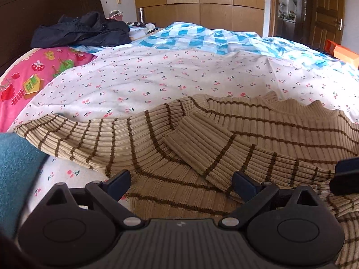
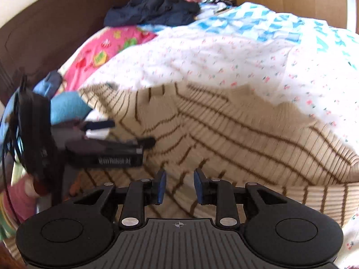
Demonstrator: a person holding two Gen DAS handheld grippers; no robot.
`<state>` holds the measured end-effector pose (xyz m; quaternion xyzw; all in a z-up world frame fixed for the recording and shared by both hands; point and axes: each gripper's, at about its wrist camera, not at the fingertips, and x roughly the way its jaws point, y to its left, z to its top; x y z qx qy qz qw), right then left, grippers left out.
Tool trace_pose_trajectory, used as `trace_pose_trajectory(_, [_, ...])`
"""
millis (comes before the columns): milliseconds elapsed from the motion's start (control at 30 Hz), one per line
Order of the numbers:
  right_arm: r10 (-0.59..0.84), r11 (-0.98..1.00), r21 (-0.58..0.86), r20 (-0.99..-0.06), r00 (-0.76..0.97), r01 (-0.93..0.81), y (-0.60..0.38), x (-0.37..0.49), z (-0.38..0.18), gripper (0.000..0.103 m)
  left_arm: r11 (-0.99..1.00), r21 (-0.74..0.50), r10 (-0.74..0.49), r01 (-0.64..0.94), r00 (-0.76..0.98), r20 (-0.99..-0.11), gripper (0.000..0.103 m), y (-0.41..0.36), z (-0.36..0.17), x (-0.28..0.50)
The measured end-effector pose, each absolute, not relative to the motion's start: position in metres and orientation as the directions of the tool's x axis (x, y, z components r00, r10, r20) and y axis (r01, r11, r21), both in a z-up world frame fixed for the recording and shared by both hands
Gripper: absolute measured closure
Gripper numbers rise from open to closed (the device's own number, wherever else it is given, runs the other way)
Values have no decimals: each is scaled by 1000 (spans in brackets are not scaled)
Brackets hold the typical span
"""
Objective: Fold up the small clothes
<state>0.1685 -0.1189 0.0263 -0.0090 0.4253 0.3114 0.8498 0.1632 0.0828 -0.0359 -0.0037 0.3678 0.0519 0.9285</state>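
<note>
A beige ribbed sweater with thin brown stripes (image 1: 170,134) lies on the cherry-print quilt (image 1: 157,76), one sleeve folded across its body. My left gripper (image 1: 181,183) is open wide and empty, low over the sweater's near part. In the right wrist view the sweater (image 2: 235,130) is blurred by motion. My right gripper (image 2: 179,187) is partly open and empty, just above the sweater. The left gripper (image 2: 125,134) shows at the left of that view, its fingers over the sweater.
A dark jacket (image 1: 83,31) lies at the head of the bed by the brown headboard (image 1: 33,6). A pink fruit-print pillow (image 1: 29,76) and a teal cloth (image 1: 15,168) sit at left. A blue checked cover (image 1: 213,38) lies beyond; wooden wardrobes (image 1: 202,0) stand behind.
</note>
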Motion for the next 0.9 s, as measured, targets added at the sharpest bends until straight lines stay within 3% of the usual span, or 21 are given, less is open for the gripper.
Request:
trace_pose_trajectory(267, [417,823,129,-799,433,-554,-68,211,-9,76,989,-7,100,-147,705,-703,1,97,-40,154])
trace_pose_trajectory(333, [400,829,119,-810,430,-546,-61,216,-11,92,989,-20,92,-149,707,-701,1,99,-40,153])
trace_pose_trajectory(400, [397,831,107,-802,447,-546,-57,218,-3,94,988,-27,89,-150,711,-697,1,99,-40,152])
trace_pose_trajectory(600, [316,857,1,-792,523,-515,-46,232,0,94,990,-19,85,-138,706,-703,1,98,-42,154])
trace_pose_trajectory(700, [279,863,-34,-800,531,-505,-40,231,-6,88,989,-38,73,-140,705,-706,1,101,-40,152])
trace_pose_trajectory(900, [356,866,2,-703,616,-499,-42,211,25,84,970,-130,64,-204,734,-677,1,127,-19,133])
